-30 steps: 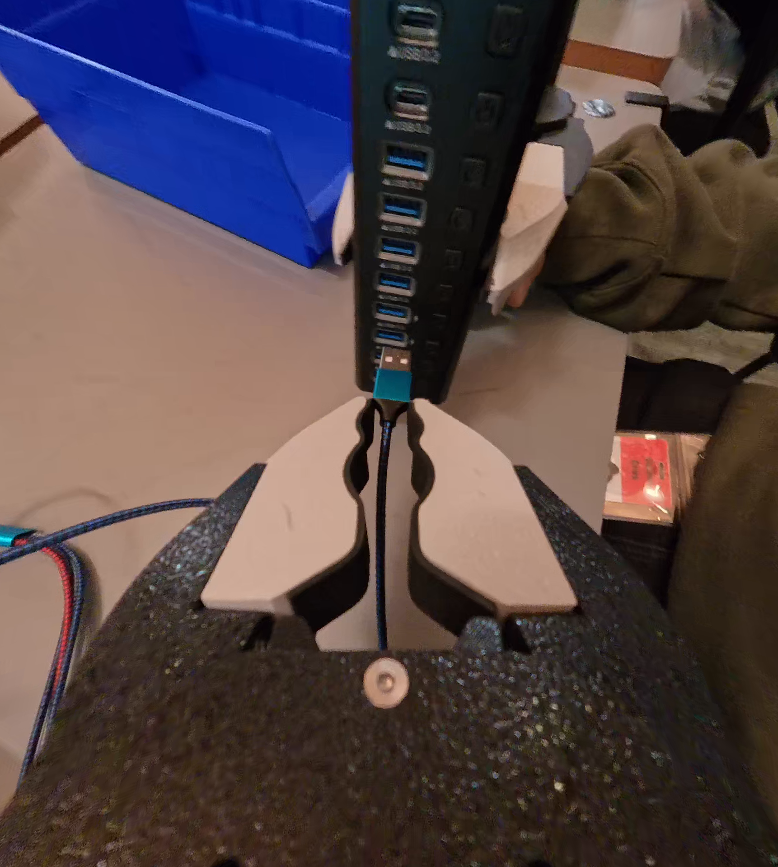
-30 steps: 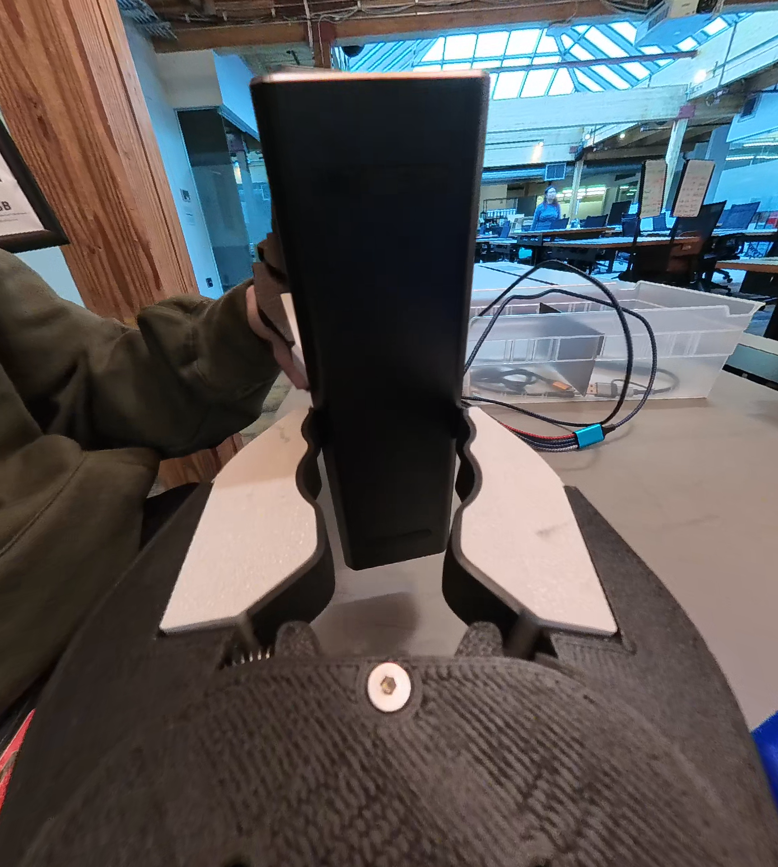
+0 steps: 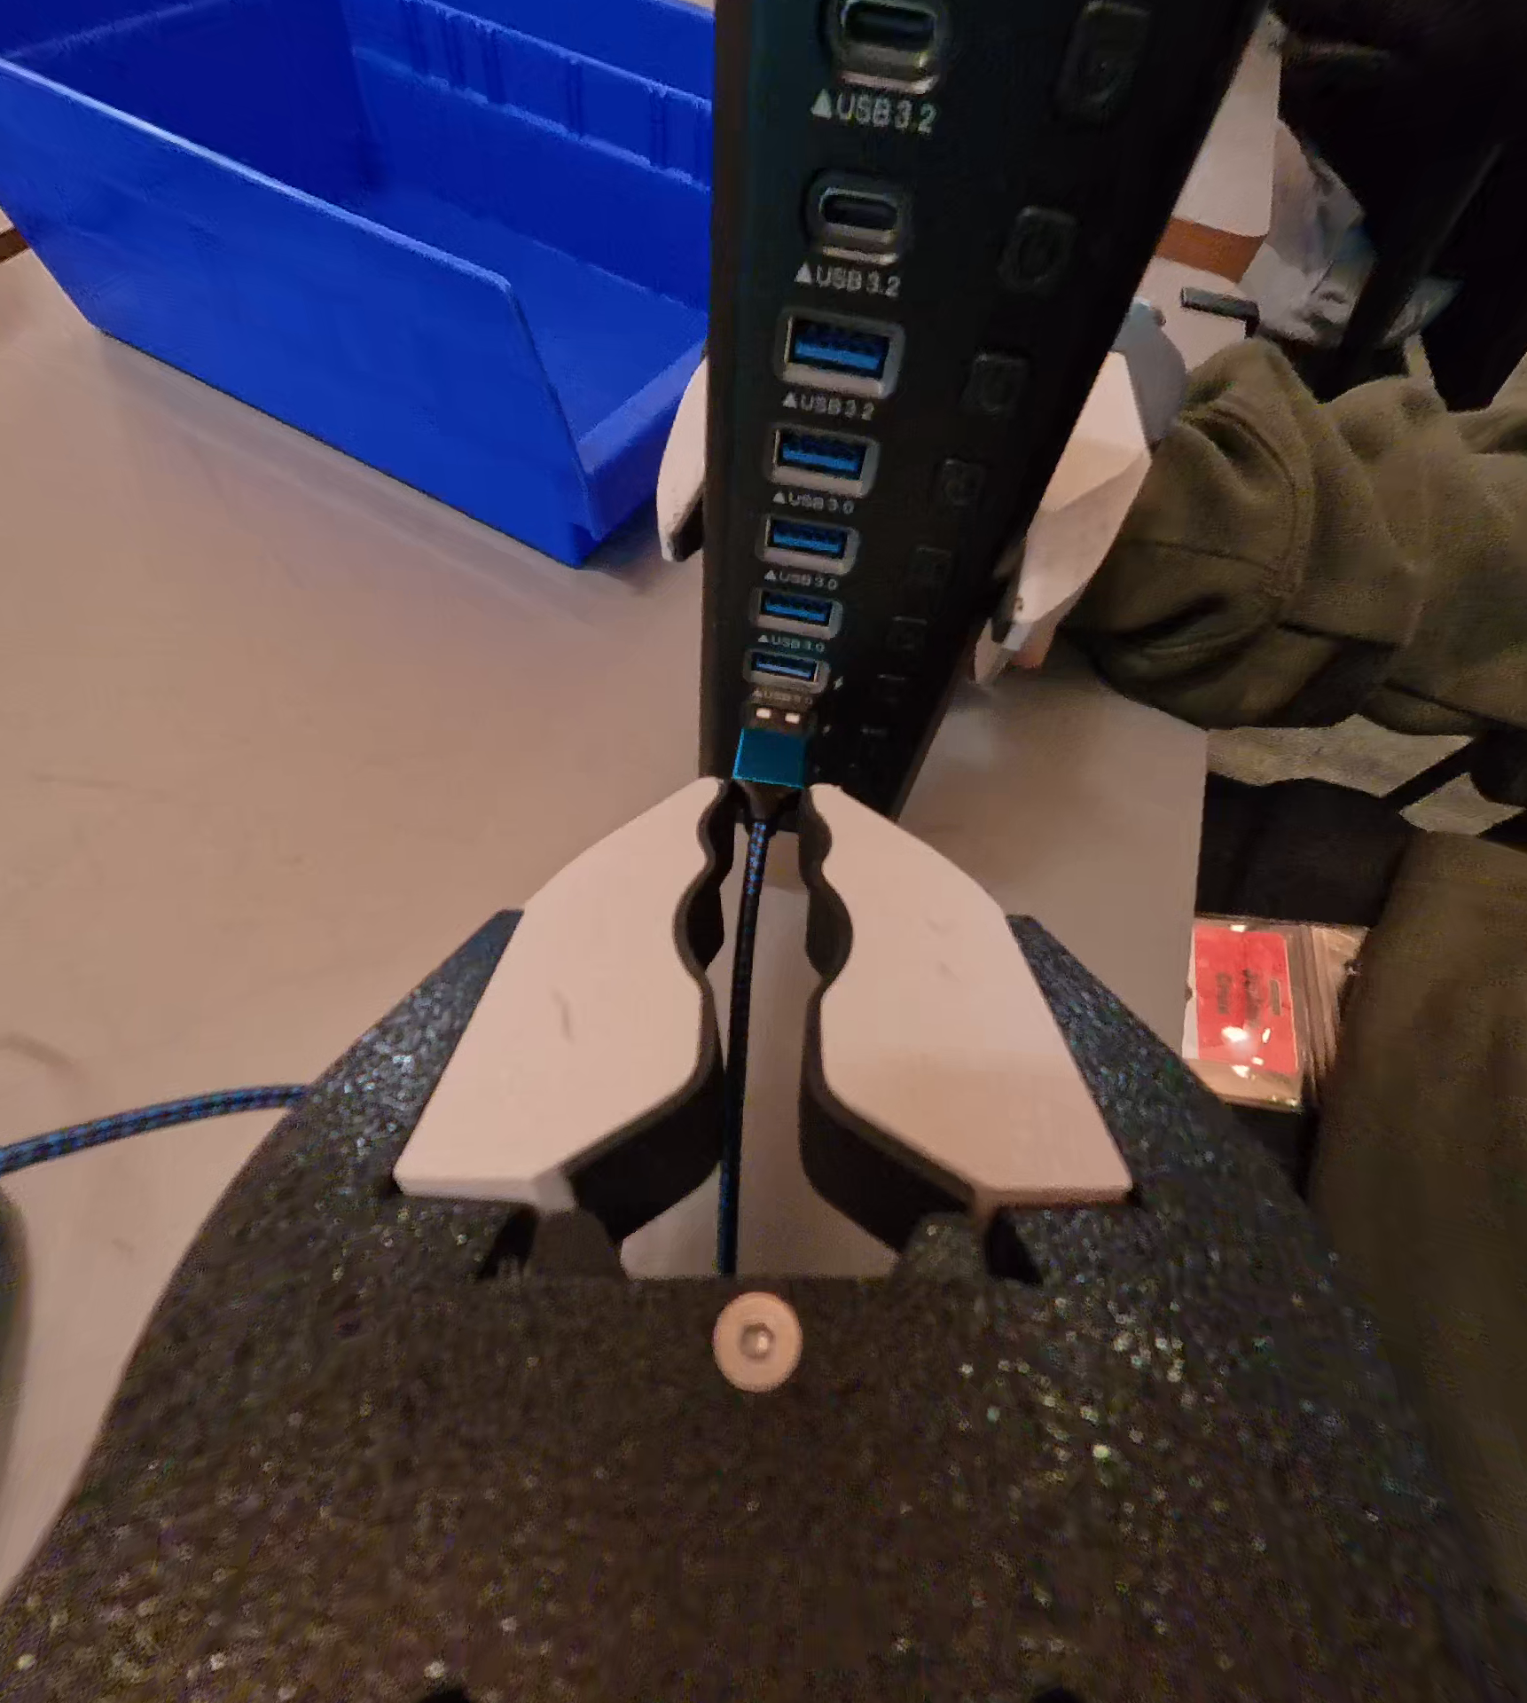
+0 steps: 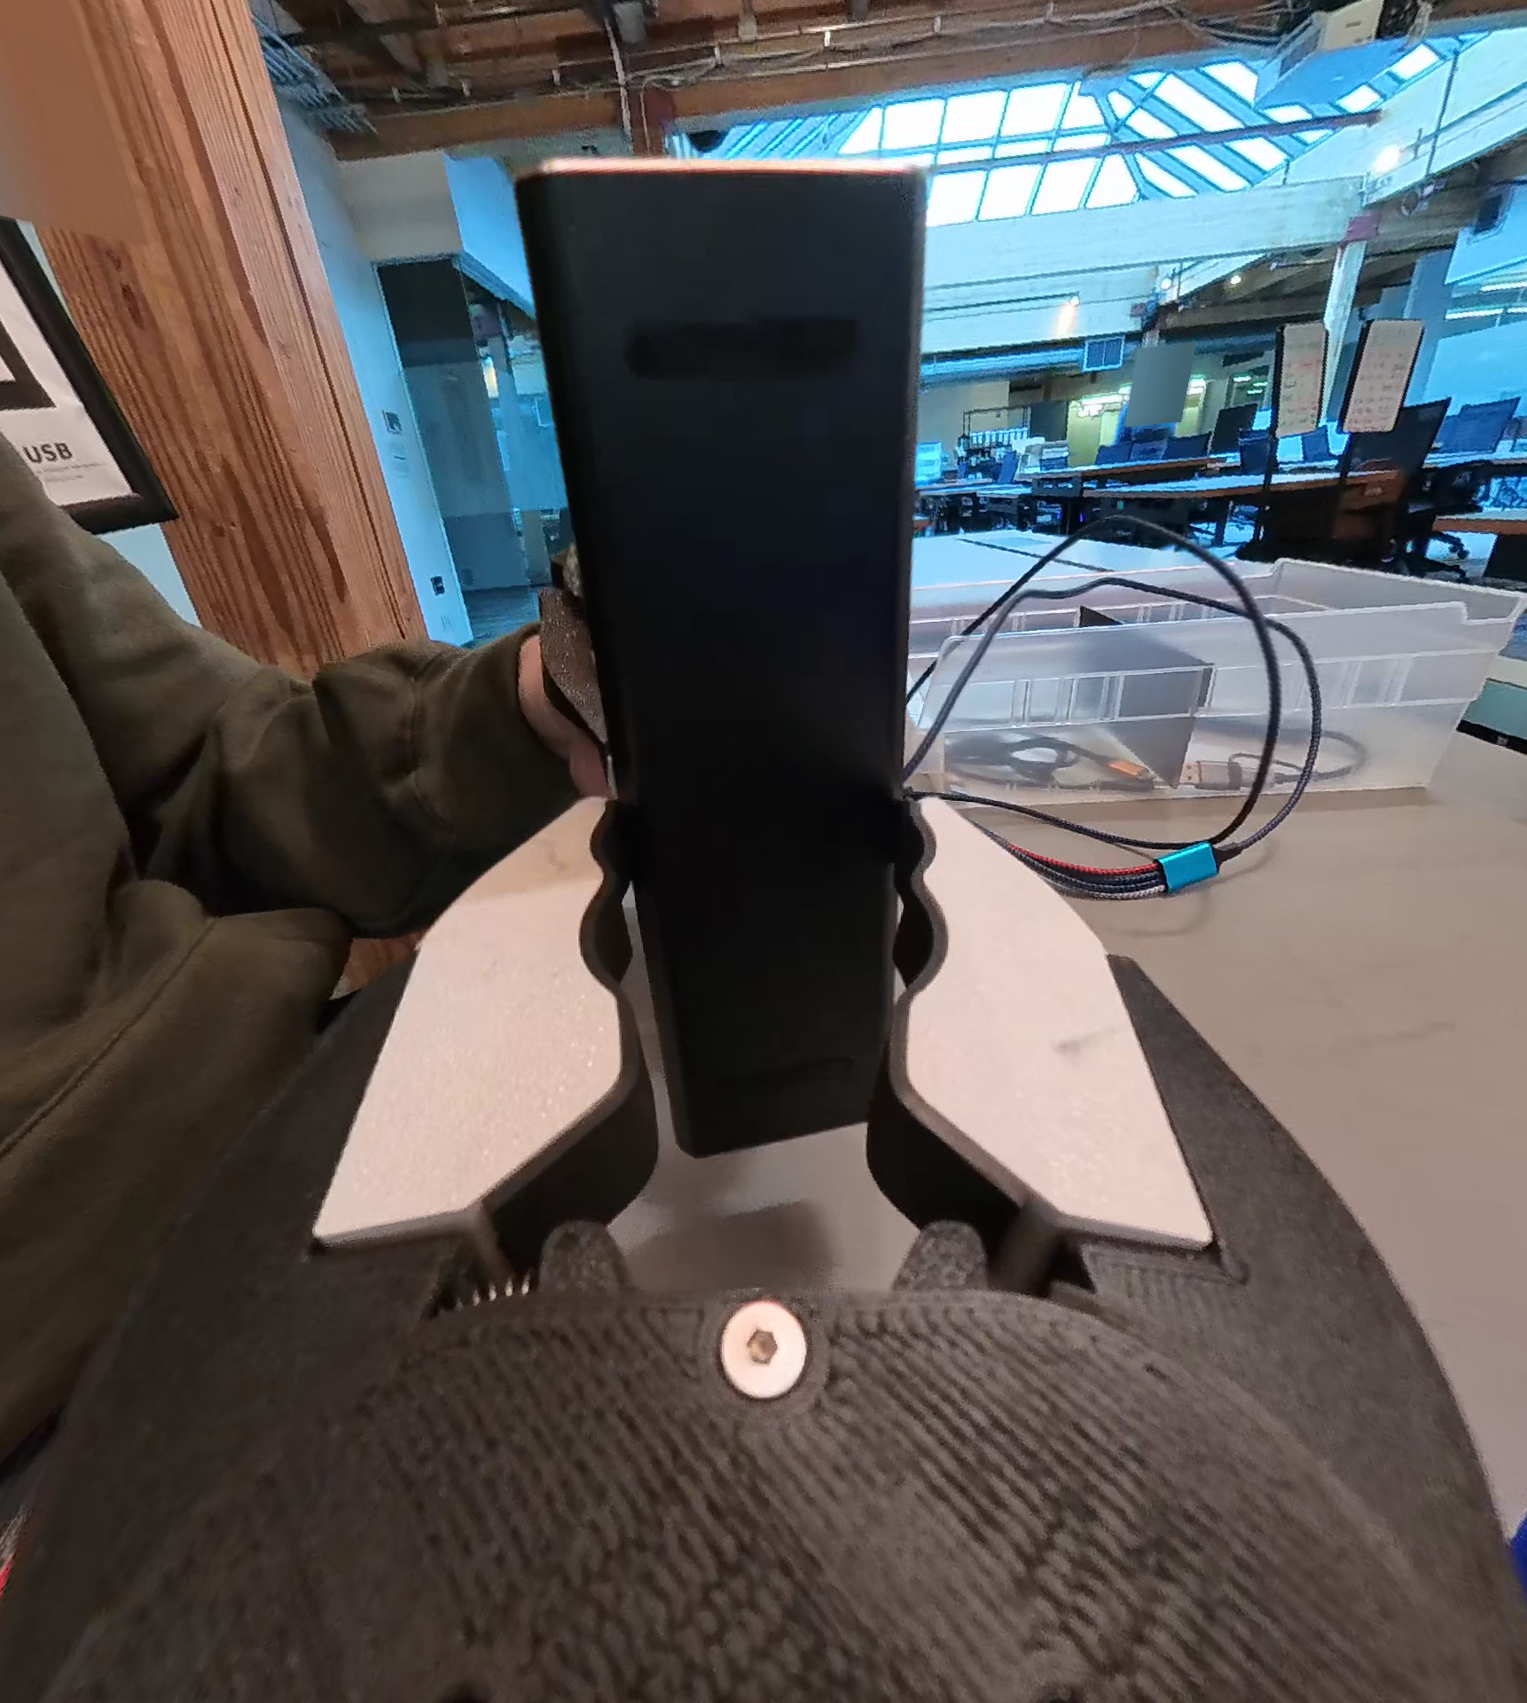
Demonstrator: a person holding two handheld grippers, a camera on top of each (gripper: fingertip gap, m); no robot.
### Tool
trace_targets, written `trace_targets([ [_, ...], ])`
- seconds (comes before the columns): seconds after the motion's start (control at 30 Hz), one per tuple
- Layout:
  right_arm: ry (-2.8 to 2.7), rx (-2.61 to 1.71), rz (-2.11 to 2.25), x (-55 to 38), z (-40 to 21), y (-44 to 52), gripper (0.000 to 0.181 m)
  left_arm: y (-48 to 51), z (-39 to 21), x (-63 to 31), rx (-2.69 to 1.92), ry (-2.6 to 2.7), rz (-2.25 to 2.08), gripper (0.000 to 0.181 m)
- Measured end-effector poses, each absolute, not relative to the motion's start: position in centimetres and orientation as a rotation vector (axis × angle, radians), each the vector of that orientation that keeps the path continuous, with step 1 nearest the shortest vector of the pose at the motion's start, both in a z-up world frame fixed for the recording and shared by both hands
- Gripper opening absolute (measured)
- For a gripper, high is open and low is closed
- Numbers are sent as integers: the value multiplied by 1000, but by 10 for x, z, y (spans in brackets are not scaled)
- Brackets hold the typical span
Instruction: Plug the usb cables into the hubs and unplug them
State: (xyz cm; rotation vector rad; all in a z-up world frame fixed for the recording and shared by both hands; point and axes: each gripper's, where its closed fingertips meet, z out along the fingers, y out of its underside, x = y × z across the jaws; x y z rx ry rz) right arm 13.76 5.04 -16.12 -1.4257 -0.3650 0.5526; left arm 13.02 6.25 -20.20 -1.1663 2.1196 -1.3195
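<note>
Two hand-held grippers share the work. Our right hand-held gripper (image 4: 764, 811) clamps the black hub (image 4: 741, 645) by its narrow side edges, near its lower end, and holds it upright above the table (image 4: 1340, 968). Our left hand-held gripper (image 3: 760, 792) is pinched narrow on the braided cable (image 3: 741, 968), just behind the blue-sleeved plug (image 3: 774, 751).

We see the plug's metal tip lying against the hub's front face, close below the lowest blue port (image 3: 786, 665), but not inside any port.

We judge the hub to be a rigid, smooth shell, light enough for one gripper yet prone to slip or pivot if pushed off-centre; gripping across the edges leaves the port face free. The cable is limp and will buckle under any push, so the stiff sleeve is the better place to grip. The plug probably needs square alignment, since a tilted entry would jam or lever the hub.

Spare cable loops lie on the table before a clear bin (image 4: 1202, 682); a blue bin (image 3: 327, 276) stands to the left.
</note>
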Motion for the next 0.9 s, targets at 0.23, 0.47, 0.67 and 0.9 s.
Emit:
trace_targets([
  [0.23,-312,-1387,583,146,-156,48,57,58,-199,139,-1147,2025,-1450,12],
  [0.47,-316,-1367,596,146,-154,46,57,57,-199,137,-1116,2030,-1457,12],
  [0.67,-312,-1367,596,146,-154,46,57,63,-181,135,-1098,1983,-1447,12],
  [0.9,-306,-1362,606,147,-153,45,57,57,-184,139,-1132,1964,-1498,12],
])
